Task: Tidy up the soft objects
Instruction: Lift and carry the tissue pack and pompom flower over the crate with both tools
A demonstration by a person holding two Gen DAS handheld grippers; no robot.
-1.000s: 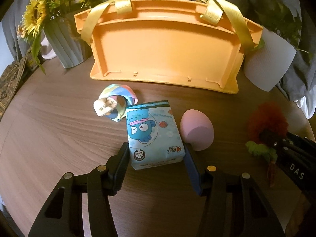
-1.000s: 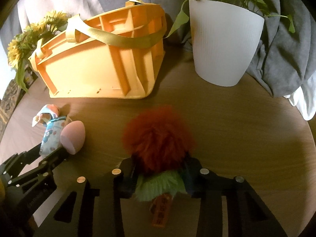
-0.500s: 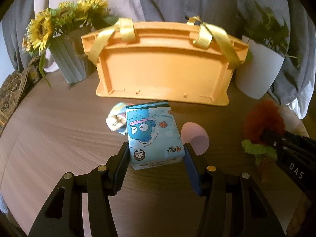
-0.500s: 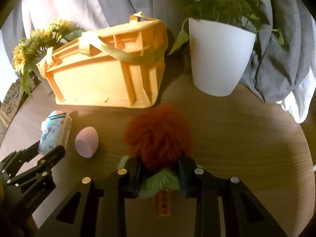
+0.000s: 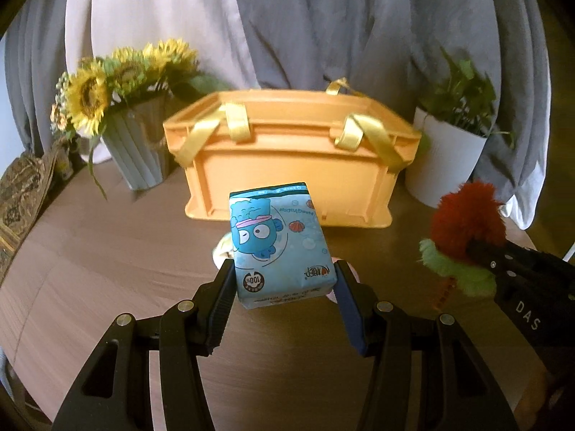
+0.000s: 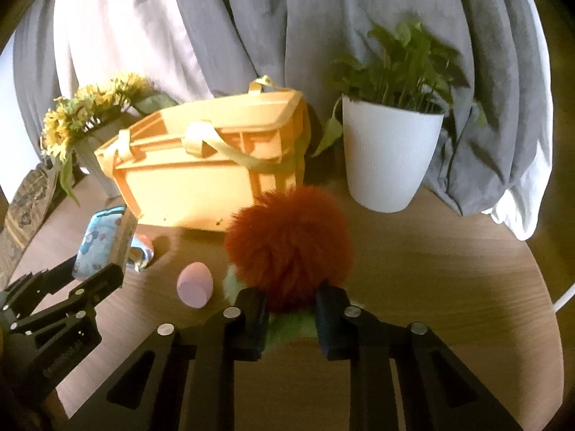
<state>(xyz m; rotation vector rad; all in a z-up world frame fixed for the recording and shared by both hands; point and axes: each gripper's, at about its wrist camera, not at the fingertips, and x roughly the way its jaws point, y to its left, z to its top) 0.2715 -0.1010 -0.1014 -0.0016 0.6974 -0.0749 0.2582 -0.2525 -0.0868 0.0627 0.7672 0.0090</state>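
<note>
My left gripper [image 5: 284,283] is shut on a blue cartoon tissue pack [image 5: 280,244] and holds it above the table, in front of the orange basket [image 5: 287,165]. My right gripper [image 6: 291,309] grips a red fluffy toy [image 6: 291,244] with a green frill; its jaws are still closing and squeeze the fluff. That toy [image 5: 463,226] also shows at the right of the left wrist view. A pink egg-shaped sponge [image 6: 194,283] and a small pastel soft toy [image 6: 143,251] lie on the table below the tissue pack [image 6: 104,240].
The basket [image 6: 201,183] has yellow strap handles and stands at the back of the round wooden table [image 5: 107,251]. A sunflower vase [image 5: 136,143] is to its left, a white plant pot [image 6: 388,158] to its right. Grey and white cloth hangs behind.
Both grippers rose off the table with their loads, the tissue pack and the red toy. The sponge and pastel toy stayed on the table. The right jaws narrowed on the fluff.
</note>
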